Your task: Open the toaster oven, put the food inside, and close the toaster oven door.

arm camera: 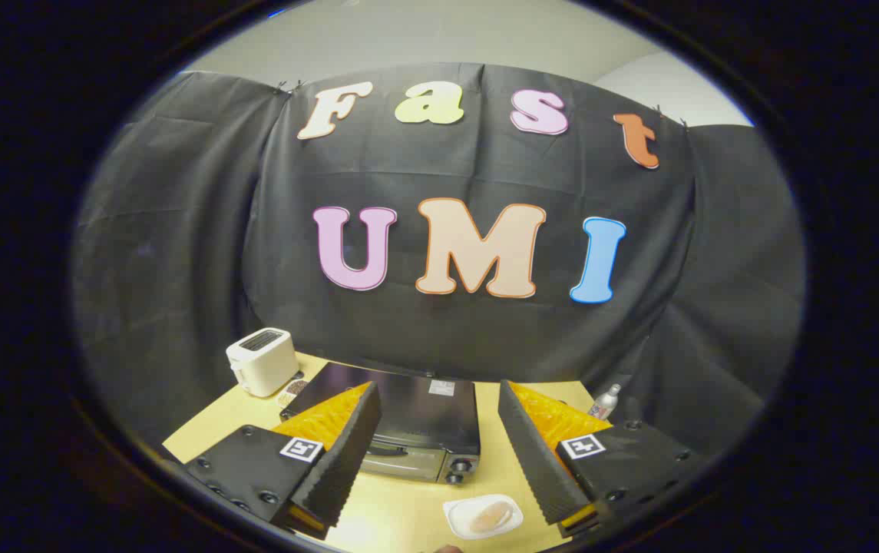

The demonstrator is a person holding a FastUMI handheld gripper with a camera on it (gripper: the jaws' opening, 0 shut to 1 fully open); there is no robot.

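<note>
toaster oven (424,430) front partly hidden behind left finger, small bottle (606,401) indistinct

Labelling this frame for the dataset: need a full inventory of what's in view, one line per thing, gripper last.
toaster oven: 1, black with a silver front, door closed, on the table just ahead of the fingers, seen between them.
pop-up toaster: 1, cream white, on the table beside the toaster oven's far corner.
dish: 1, white, holding a pale brown piece of food, on the table in front of the toaster oven.
bottle: 1, pale with a red label, at the table's far edge by the cloth wall.
table: 1, light wood.
cloth wall: 1, black, behind the table.
gripper: 1, fingers spread open, holding nothing, above the table.
</note>
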